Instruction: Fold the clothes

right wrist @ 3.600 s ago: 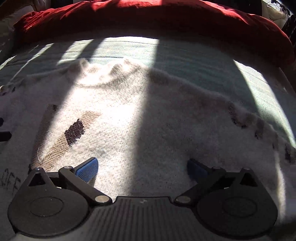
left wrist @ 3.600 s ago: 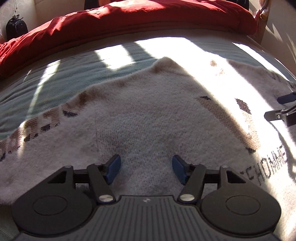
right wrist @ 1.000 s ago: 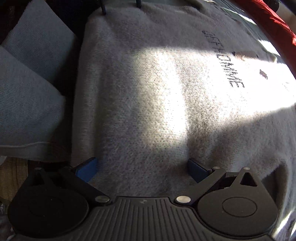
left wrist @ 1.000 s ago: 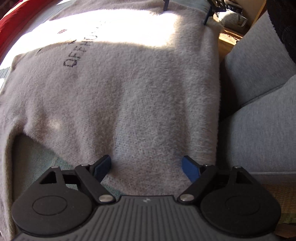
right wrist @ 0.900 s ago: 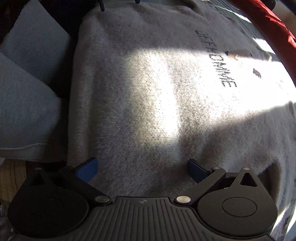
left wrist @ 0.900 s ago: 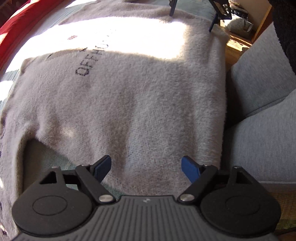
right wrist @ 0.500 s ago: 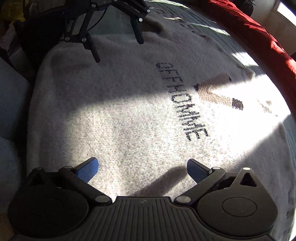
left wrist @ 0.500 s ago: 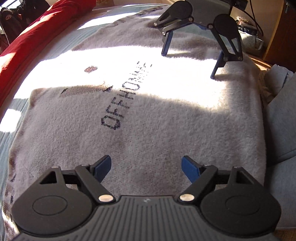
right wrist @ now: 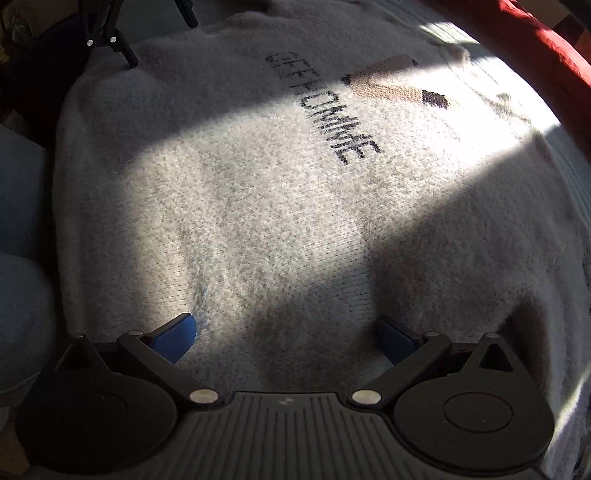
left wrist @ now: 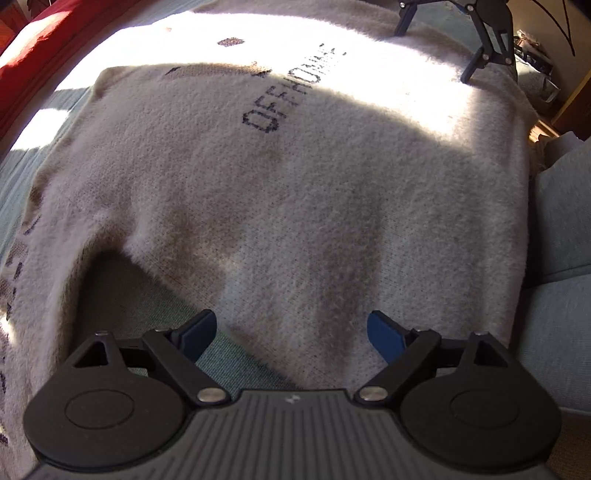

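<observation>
A cream fuzzy sweater [left wrist: 295,184] with dark OFFHOMME lettering lies flat on the bed, chest side up. My left gripper [left wrist: 291,332] hangs over its side edge near the armpit, jaws opening, with nothing pinched between the blue pads [left wrist: 384,332]. One sleeve [left wrist: 37,277] runs down the left of that view. My right gripper [right wrist: 284,336] stands open just above the opposite side of the sweater [right wrist: 258,184], gripping nothing. Each gripper shows small at the far edge of the other's view: the right gripper [left wrist: 434,53], the left gripper [right wrist: 162,42].
The teal bed sheet [left wrist: 129,295] shows between sleeve and body. A red duvet [left wrist: 44,37] borders the far side of the bed, and the red duvet [right wrist: 535,33] shows again from the right wrist. Grey-blue fabric [left wrist: 565,258] lies beside the sweater's hem; clutter sits beyond the bed corner.
Both grippers have swung from facing the red duvet to facing each other across the sweater. In the last half second the left view slid back over the armpit gap, its jaws slightly wider.
</observation>
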